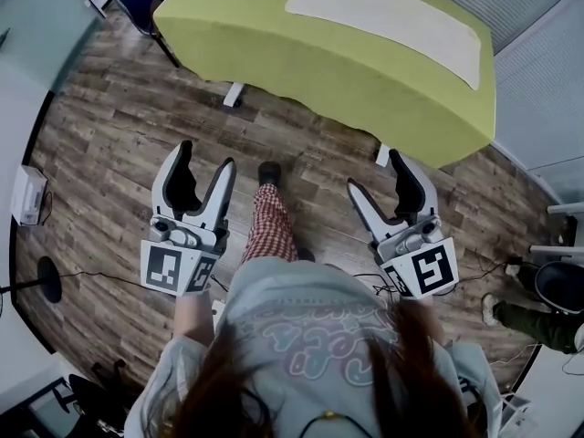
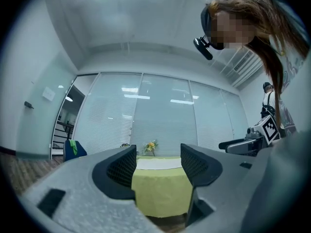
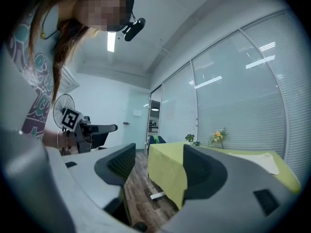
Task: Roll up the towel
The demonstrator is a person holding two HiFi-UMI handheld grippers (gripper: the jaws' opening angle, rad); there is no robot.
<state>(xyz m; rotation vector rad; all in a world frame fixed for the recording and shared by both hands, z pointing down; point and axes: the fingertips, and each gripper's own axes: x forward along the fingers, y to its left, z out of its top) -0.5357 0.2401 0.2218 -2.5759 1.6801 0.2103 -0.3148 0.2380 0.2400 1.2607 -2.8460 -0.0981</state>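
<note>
No word or number can be read outright. The pale top [image 1: 315,331] at the lower middle of the head view carries looping pink and blue lettering, perhaps a word or two, too warped to spell out. The left cube [image 1: 175,270] on the left gripper [image 1: 206,156] and the right cube [image 1: 427,274] on the right gripper [image 1: 375,172] bear black-and-white square markers, patterns rather than letters. A pale wall plate [image 2: 48,94] at the upper left of the left gripper view looks blank.

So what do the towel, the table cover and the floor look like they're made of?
Towel: cream cloth, matte, lying flat; weave too small to tell.
Table cover: yellow-green fabric, matte, draping over the edges.
Floor: wood-look planks, grain and seams visible; wood or laminate, cannot tell.
</note>
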